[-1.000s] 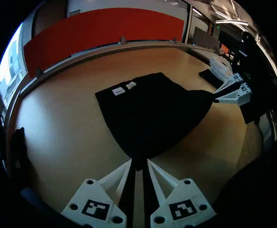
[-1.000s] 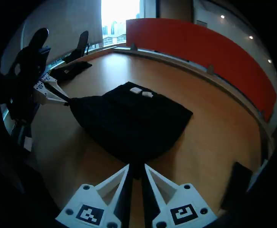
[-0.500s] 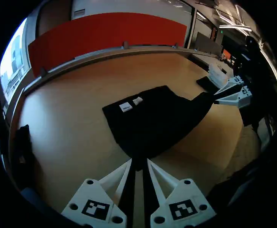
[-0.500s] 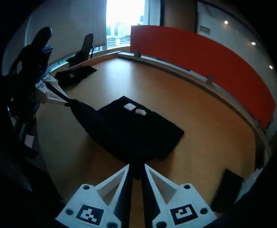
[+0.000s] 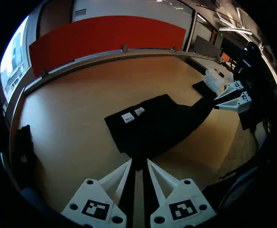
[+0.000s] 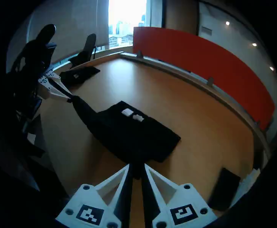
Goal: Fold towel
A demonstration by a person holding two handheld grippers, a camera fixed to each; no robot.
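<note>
A black towel point(image 5: 153, 125) with two white labels point(image 5: 132, 115) lies on the wooden table point(image 5: 73, 114), its near edge lifted. At the bottom of the left gripper view, my left gripper point(image 5: 138, 164) is shut on one towel corner. Farther right in that view, my right gripper point(image 5: 217, 103) pinches the other lifted corner. In the right gripper view the towel point(image 6: 138, 133) stretches from my right gripper point(image 6: 137, 171), shut on its corner, up to the left gripper point(image 6: 69, 98) at the left, held by a person in dark clothing.
An orange partition point(image 5: 108, 34) runs along the table's far edge. A folded dark cloth point(image 6: 79, 73) lies near the window side, another dark item point(image 6: 223, 182) near the table's right edge. Office chairs point(image 6: 88, 43) stand by the window.
Both grippers have risen and drawn back, lifting the towel's near edge; the towel hangs more steeply from both corners and looks smaller on the table.
</note>
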